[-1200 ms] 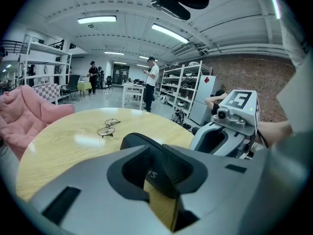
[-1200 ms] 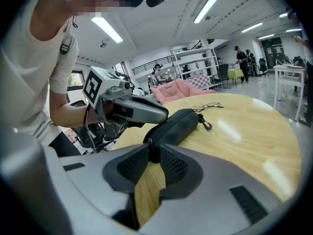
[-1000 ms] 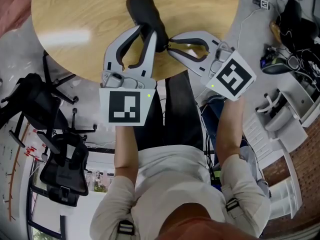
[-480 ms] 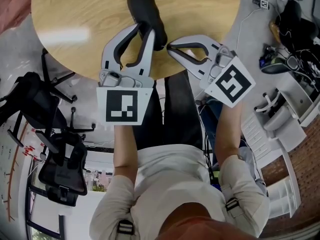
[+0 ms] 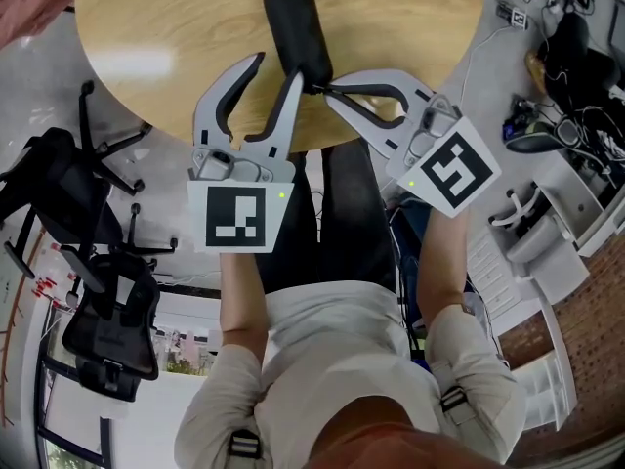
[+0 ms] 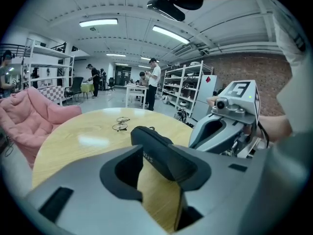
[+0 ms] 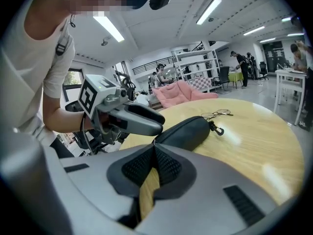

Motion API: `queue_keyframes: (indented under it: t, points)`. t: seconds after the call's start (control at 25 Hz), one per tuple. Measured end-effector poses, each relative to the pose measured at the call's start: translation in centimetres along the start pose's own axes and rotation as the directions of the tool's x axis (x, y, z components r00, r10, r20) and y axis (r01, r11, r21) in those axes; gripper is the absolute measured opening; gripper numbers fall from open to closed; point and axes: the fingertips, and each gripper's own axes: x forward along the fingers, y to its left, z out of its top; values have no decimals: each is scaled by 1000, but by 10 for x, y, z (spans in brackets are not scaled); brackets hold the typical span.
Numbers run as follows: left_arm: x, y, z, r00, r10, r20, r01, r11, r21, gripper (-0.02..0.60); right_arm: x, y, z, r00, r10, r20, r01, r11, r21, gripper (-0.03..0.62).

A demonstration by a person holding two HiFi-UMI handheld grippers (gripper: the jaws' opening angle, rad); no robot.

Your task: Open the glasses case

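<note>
Long black soft glasses case [image 5: 296, 22] looks light, squashy; grab its near end, by the pinched-shut right claw [image 5: 327, 90]; left claw [image 5: 276, 66] is opening, empty

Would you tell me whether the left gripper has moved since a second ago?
Yes. Against the table, the left gripper shifted left off the glasses case; its jaws are opening over bare wood.

On the table [image 5: 146, 47], the glasses case [image 5: 298, 27] stretched away ahead of both claws. Its near end sat by the right-hand jaw tip of the left gripper [image 5: 276, 66], whose jaws were opening with only bare tabletop in their gap. The right gripper [image 5: 329, 93], just right of it, had its jaws together at that same end. A pair of glasses [image 6: 120, 124] lay beyond the case's far end.
</note>
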Motion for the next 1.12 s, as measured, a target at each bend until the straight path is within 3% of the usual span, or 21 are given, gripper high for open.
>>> queue_keyframes:
  t: [0.2,0.48,0.68,0.88,1.12]
  points:
    - [-25,7,-13,1000,9,-27,-8,1000,28,204,14,5,26,996,-13,89,8,998,58,20]
    - [-44,8,-32,999,9,-49,-7,999,38,301,36,12,48,995,5,95,-11,997,70,20]
    - [-42,16,-36,998,58,-20,-57,998,22,319,47,15,58,996,43,78,-47,997,53,20]
    - [-27,26,-36,992,127,22,-129,987,98,347,54,17,63,995,79,58,-81,996,42,20]
    - [-19,30,-28,987,156,32,-159,969,189,353,55,19,67,991,130,26,-131,991,23,20]
